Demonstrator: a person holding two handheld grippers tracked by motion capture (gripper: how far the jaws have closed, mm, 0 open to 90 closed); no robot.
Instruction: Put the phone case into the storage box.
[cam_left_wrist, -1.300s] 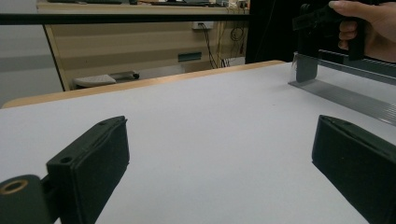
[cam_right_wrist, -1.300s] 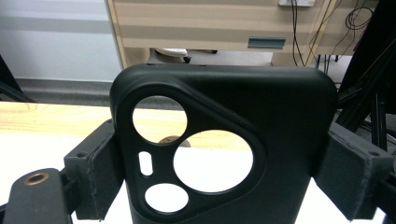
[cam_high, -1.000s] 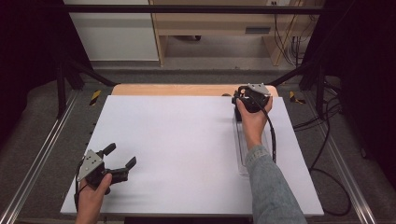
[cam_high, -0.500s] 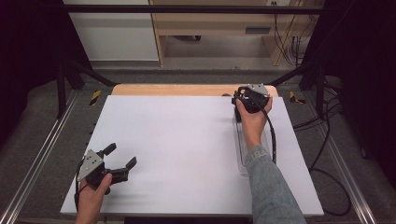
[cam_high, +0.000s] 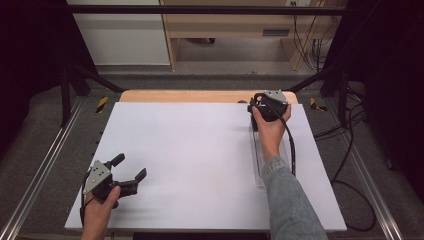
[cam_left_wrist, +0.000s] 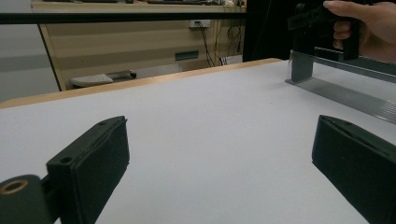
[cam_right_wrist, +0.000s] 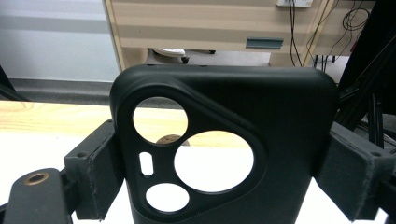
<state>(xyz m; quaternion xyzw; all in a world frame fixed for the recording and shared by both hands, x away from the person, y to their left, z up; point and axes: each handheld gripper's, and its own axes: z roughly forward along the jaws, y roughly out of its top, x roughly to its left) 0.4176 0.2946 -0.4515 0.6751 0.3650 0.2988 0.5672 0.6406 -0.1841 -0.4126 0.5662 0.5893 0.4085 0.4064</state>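
We've got the right tool (cam_right_wrist: 212, 186) clamped on a black phone case (cam_right_wrist: 224, 140) at the far right of the desk (cam_high: 200, 150) — our left tool (cam_high: 131, 169) sits near-left, jaws wide, holding nothing.

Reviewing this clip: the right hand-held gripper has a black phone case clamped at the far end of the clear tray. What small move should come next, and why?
Probably lift the phone case straight up, clear of the clear tray. The right hand-held gripper is shut on its sides above the tray's far end, while the left hand-held gripper sits open over bare white table, perhaps ready to receive it.
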